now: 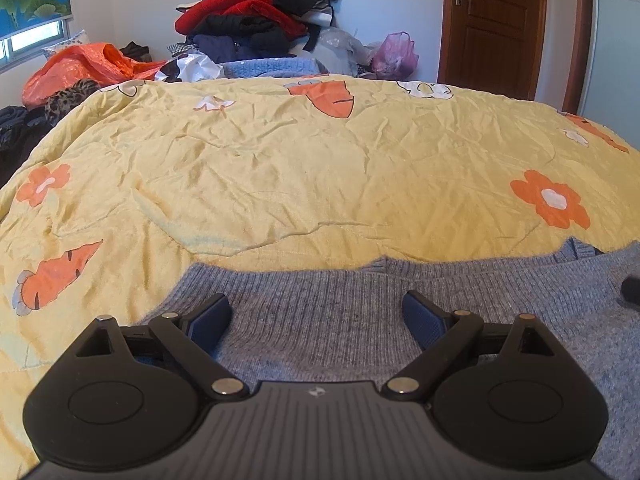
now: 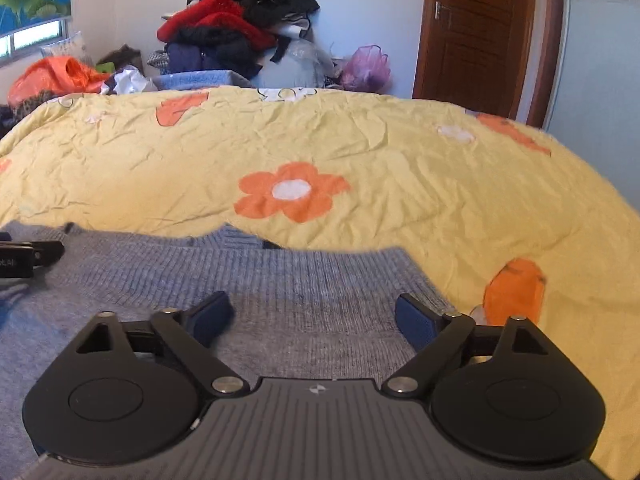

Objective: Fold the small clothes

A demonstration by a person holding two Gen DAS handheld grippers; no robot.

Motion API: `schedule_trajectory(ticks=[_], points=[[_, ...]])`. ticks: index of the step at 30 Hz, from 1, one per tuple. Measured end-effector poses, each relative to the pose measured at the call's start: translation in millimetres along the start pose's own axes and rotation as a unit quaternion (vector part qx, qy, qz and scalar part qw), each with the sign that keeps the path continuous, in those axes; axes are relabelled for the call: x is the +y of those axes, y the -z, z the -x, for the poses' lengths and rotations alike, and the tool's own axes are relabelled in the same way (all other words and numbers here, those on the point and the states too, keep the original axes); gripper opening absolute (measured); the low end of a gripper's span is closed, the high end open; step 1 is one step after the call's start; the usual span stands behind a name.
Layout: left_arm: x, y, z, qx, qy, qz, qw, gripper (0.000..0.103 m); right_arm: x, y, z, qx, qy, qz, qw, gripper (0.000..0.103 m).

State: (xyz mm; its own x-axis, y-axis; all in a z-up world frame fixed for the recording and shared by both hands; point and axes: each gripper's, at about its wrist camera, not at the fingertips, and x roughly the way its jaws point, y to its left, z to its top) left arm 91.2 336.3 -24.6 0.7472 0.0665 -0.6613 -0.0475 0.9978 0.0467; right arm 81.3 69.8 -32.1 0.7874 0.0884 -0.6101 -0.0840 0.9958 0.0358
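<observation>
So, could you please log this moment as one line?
left gripper: open over grey sweater | right gripper: open | sweater on yellow quilt

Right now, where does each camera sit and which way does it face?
Left wrist: rides on the left tongs, low over the grey sweater, facing across the yellow quilt toward the clothes pile; its own open fingers show.
Right wrist: rides on the right tongs, over the sweater's right part, same heading; own open fingers show, left tongs at the left edge.
Shared: sweater, quilt, pile, brown door.
</observation>
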Motion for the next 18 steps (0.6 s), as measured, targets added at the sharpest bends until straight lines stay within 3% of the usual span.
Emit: schedule_trajectory(ticks=[13,16,18], points=[[3,-2,2,0.001,-0.005,0.005,1.0,0.097,2,1,0,0.001,-0.006,-0.005,1.0,0.097],[14,1,32,-0.036,-0.026,0.034,0.9985,0.096,0,1,1,-0.001,-0.01,-0.009,1.0,0.097],[33,7,67,-0.067,0.005,0.08,0.9946,0.096,0,1,1,-0.001,-0.011,-0.009,1.0,0.097]])
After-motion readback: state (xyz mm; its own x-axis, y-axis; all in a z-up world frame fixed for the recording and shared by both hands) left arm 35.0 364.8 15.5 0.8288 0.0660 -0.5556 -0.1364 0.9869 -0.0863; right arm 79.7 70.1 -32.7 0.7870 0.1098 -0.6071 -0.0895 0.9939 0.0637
